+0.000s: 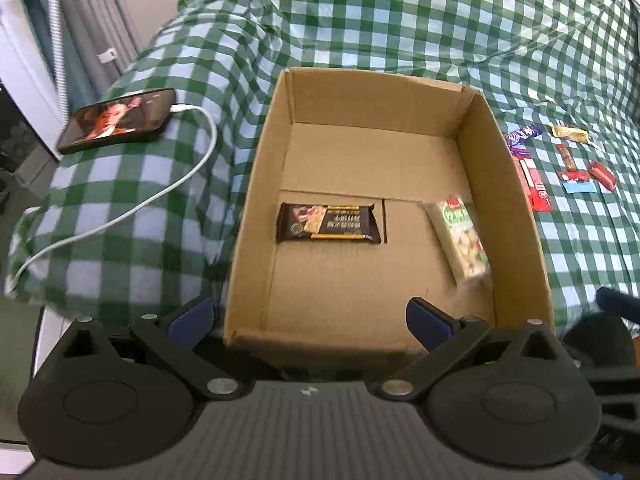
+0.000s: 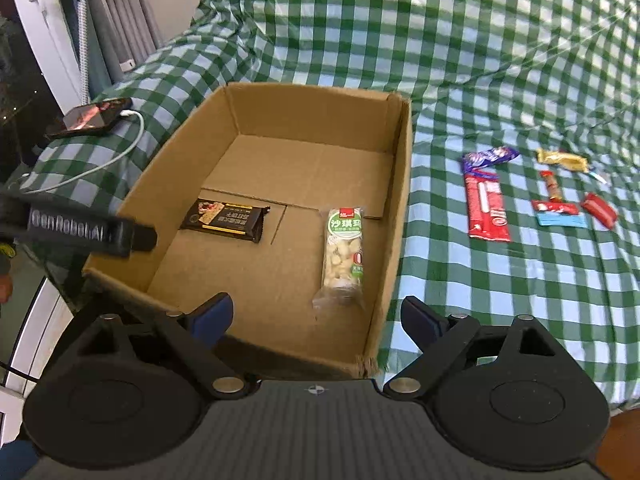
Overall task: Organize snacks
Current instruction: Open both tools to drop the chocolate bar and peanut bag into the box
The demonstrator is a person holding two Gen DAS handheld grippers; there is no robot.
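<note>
Right tool (image 2: 314,316) (jaws spread) hovers over box (image 2: 402,184).

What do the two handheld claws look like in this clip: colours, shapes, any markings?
Both match: black plastic bodies with two round discs, angled black link bars with silver pivot screws, and a ribbed grey centre plate. The left claw and right claw have dark blue pads. White raised lettering runs along the left claw's side as the right view shows it. No cables or sleeves are visible.

Green-white checked cloth (image 2: 460,40) over soft surface, possibly bed; grey pleated curtain (image 2: 120,12) at left; daylight.
</note>
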